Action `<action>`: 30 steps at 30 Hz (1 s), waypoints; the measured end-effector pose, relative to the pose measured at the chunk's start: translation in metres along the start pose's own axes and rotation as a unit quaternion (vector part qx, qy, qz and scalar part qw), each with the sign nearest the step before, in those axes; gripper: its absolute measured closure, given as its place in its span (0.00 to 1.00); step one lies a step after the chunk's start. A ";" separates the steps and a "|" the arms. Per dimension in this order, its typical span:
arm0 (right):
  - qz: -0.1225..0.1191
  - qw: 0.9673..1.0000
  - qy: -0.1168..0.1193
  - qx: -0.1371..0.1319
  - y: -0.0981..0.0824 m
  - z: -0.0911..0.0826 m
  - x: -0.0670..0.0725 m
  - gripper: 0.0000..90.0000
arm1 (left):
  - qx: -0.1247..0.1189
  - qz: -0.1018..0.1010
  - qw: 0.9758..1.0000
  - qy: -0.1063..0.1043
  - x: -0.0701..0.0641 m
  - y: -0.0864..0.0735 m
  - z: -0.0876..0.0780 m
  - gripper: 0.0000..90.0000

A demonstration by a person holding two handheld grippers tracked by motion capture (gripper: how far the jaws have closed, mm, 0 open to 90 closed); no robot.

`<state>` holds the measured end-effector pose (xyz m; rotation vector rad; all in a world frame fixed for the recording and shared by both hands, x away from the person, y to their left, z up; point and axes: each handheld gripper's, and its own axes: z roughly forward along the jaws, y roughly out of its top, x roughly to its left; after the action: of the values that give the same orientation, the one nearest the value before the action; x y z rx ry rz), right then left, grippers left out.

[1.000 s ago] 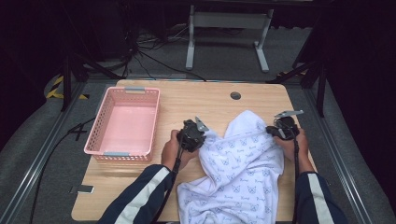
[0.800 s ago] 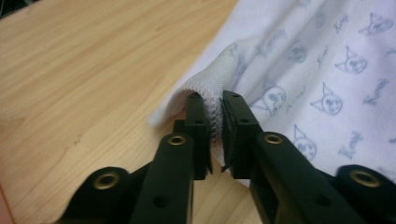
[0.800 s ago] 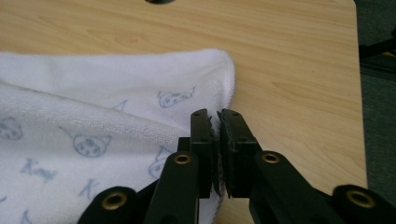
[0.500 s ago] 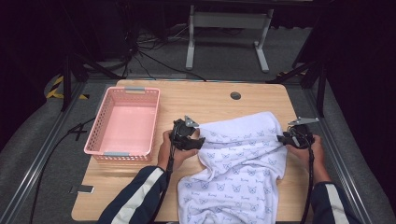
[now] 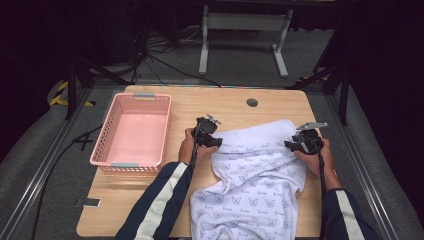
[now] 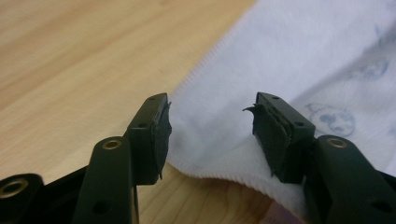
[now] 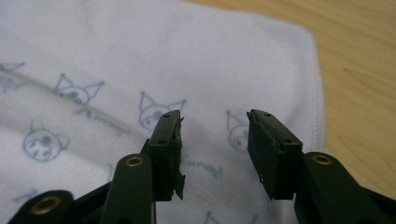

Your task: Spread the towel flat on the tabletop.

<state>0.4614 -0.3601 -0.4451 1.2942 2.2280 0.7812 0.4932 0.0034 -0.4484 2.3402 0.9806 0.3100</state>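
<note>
Wooden table (image 5: 150, 200), printed towel (image 5: 255, 170), tongs parted

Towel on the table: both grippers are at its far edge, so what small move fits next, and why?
Probably draw both grippers back: the left gripper and right gripper, jaws just opened, pinch nothing, and the towel lies spread on the table.

One printed towel (image 5: 252, 185), one pink basket (image 5: 131, 131), two grippers, one table (image 5: 220, 100).

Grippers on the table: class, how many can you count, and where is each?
2: the left gripper at the towel's left edge, the right gripper at its right edge.
</note>
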 end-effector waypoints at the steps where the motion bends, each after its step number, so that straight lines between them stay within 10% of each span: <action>1: 0.006 1.000 0.014 0.006 -0.001 0.000 -0.001 0.61 | 0.004 0.002 1.000 0.000 0.000 -0.001 0.002 0.53; 4: 0.011 1.000 0.026 0.005 -0.004 0.001 -0.002 0.59 | -0.001 0.009 1.000 0.013 0.004 0.002 0.005 0.53; 8: 0.007 1.000 0.030 -0.002 -0.001 0.006 0.000 0.58 | -0.003 0.019 0.996 0.091 0.015 0.010 0.010 0.56; 12: -0.001 0.999 0.036 -0.008 0.006 0.013 0.005 0.57 | -0.007 -0.011 0.993 0.121 0.029 0.017 0.016 0.58; 14: 0.005 0.999 0.032 -0.008 0.015 0.021 0.009 0.55 | -0.006 0.003 0.985 0.171 0.038 0.025 0.023 0.58; 18: 0.011 1.000 0.023 -0.019 0.024 0.031 0.015 0.53 | -0.004 -0.011 0.980 0.200 0.047 0.033 0.030 0.56; 22: 0.011 1.000 -0.002 -0.015 0.032 0.036 0.021 0.49 | -0.049 -0.025 0.984 0.167 0.039 0.038 0.020 0.48; 26: 0.013 1.000 0.006 -0.023 0.031 0.029 0.022 0.49 | -0.078 0.006 0.989 0.128 0.024 0.041 0.000 0.45; 30: -0.003 0.999 0.019 -0.026 0.022 0.009 0.023 0.50 | -0.096 0.034 0.994 0.037 -0.008 0.027 -0.027 0.44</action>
<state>0.4704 -0.3283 -0.4394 1.2580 2.2247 0.8623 0.4924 -0.0063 -0.4106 2.2028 0.8666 0.4976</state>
